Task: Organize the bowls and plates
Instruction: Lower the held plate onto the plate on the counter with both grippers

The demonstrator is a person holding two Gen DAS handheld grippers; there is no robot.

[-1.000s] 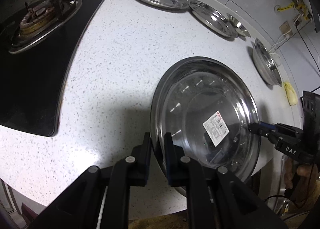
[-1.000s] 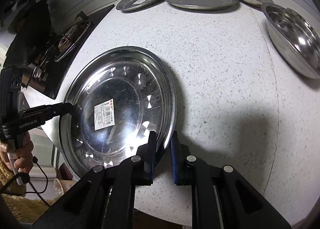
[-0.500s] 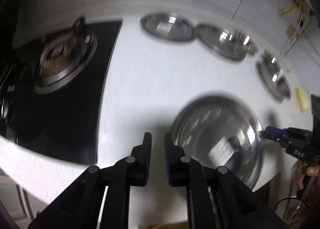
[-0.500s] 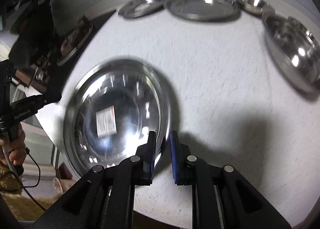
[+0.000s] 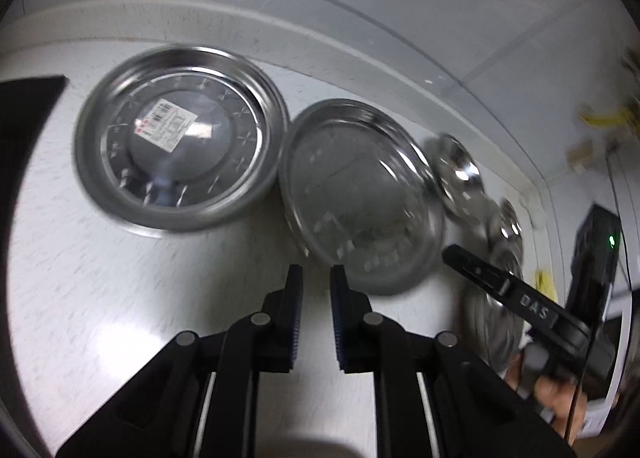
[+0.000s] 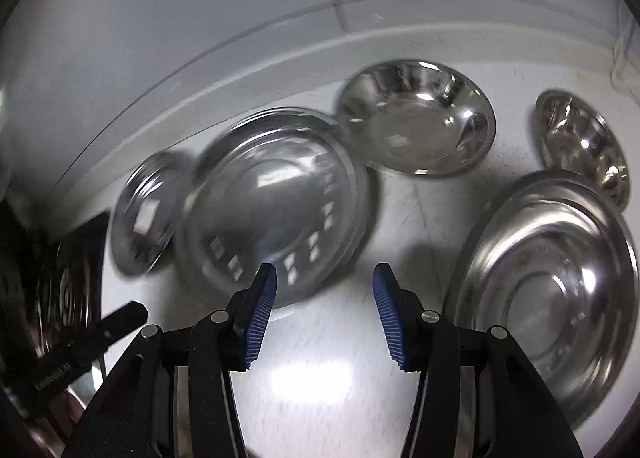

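Note:
My left gripper (image 5: 316,282) hovers over the white counter, its jaws almost shut with a thin gap and nothing in it. Just beyond it lie a labelled steel plate (image 5: 180,153) and a plain steel plate (image 5: 360,193), edge to edge. My right gripper (image 6: 324,290) has its jaws opening, with only bare counter between the blue pads. Ahead of it are the plain plate (image 6: 276,205), the labelled plate (image 6: 144,213), a steel bowl (image 6: 416,117), a smaller bowl (image 6: 584,145) and a large deep dish (image 6: 552,290). Both views are motion-blurred.
The dishes sit in a row along the tiled back wall. The black stove (image 6: 52,298) is at the left. In the left wrist view the right gripper's finger (image 5: 500,286) and a hand (image 5: 560,390) are at the right, with two small bowls (image 5: 460,173) behind.
Both grippers have come off the rim of the large labelled dish and swung toward the row of plates at the back wall. The right jaws have widened; the left stay narrow.

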